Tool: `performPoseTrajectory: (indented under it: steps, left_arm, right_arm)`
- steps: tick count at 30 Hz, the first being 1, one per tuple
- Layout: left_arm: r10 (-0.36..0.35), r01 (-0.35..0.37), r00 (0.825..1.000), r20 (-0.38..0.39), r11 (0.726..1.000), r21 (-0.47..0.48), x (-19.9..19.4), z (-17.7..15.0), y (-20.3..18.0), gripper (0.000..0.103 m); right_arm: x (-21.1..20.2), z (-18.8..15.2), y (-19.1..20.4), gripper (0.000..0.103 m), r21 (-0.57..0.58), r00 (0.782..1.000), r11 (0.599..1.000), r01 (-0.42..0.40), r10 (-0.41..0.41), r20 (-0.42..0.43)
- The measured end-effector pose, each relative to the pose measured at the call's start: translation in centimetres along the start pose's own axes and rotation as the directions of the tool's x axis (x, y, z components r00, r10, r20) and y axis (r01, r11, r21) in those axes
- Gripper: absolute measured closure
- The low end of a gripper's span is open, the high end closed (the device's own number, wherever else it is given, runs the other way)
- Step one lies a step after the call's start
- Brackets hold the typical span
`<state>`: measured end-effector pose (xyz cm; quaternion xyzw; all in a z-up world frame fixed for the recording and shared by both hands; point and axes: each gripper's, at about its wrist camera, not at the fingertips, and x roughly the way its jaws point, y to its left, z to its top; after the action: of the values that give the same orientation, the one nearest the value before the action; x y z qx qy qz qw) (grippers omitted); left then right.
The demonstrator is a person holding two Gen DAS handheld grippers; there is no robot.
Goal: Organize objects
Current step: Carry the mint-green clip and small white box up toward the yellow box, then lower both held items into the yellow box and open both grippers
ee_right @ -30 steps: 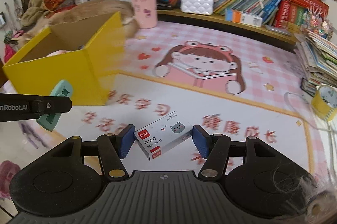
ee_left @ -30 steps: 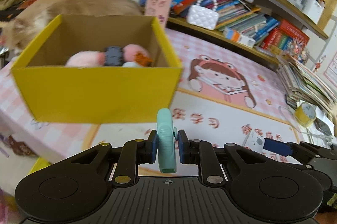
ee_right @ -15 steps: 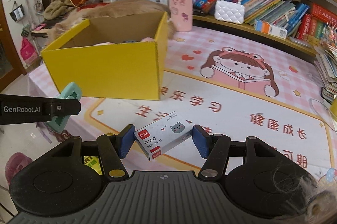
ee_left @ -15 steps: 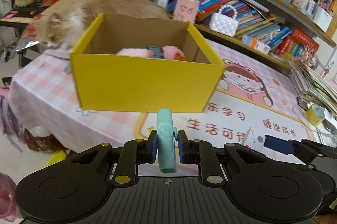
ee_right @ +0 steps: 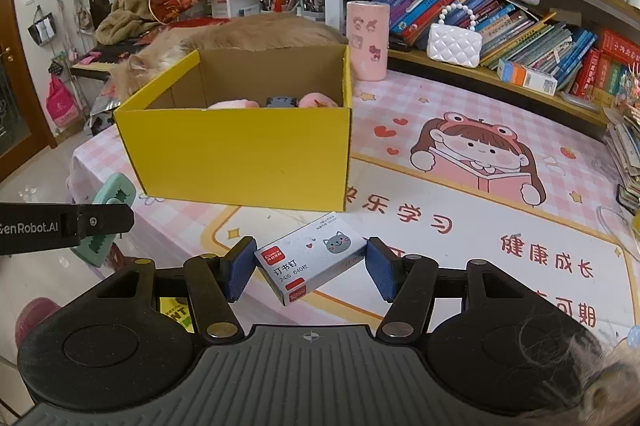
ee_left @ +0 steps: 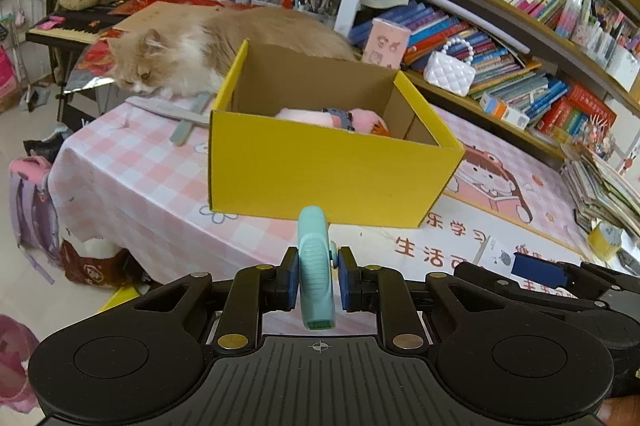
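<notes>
The yellow box (ee_left: 320, 178) stands on the pink worktop (ee_left: 132, 166), open at the top, and it lies ahead of both grippers and higher than what they carry, so either load must rise over the near wall before it can drop in. Inside, against the far right part of the floor, lies a pink plush toy (ee_left: 332, 118) with a grey band, leaving bare cardboard on the left. The left gripper (ee_left: 318, 276) pinches a mint-green correction-tape dispenser (ee_left: 316, 266) on edge, its long axis pointing straight forward at the box's near wall; the jaws are pressed onto its flat sides. It hangs off the near left edge of the worktop, roughly in line with the middle of the box. The right gripper (ee_right: 308, 266) grips a box of staples (ee_right: 312, 262) crosswise, its long axis running left to right and a little skewed, one blue pad on each short end, held just above the printed mat near the box's right front corner (ee_right: 346, 206). By my reading the right gripper is the nearer to the opening, though both need a lift and a forward reach. A ginger cat (ee_left: 192, 50) lies just behind the far wall, close enough to matter if a throw overshoots
</notes>
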<state>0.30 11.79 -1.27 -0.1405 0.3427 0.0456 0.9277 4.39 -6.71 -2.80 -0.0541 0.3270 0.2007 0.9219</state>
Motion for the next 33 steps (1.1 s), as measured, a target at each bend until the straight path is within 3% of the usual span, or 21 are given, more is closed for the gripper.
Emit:
performPoseTrajectory:
  steps: [6, 12, 19, 33]
  left_arm:
    - [-0.001, 0.002, 0.999, 0.048, 1.0, -0.014, -0.2, 1.8, 0.3, 0.085]
    - [0.02, -0.016, 0.991, 0.129, 0.999, -0.032, 0.5, 4.9, 0.0, 0.085]
    - [0.04, -0.036, 0.985, 0.169, 0.999, -0.023, 2.6, 8.0, -0.6, 0.085]
    - [0.118, -0.112, 0.981, 0.153, 0.993, -0.044, 8.9, 11.3, -1.2, 0.085]
  right_arm:
    - [0.3, 1.8, 0.3, 0.046, -0.023, 1.0, 1.0, -0.003, 0.003, 0.031]
    - [1.0, 5.5, -0.1, 0.046, -0.057, 0.993, 0.998, -0.026, 0.032, 0.111]
    - [3.4, 9.9, -0.9, 0.046, -0.069, 0.983, 0.996, -0.056, 0.068, 0.172]
    - [10.6, 13.6, -2.0, 0.046, -0.189, 0.983, 0.977, -0.095, 0.122, 0.137]
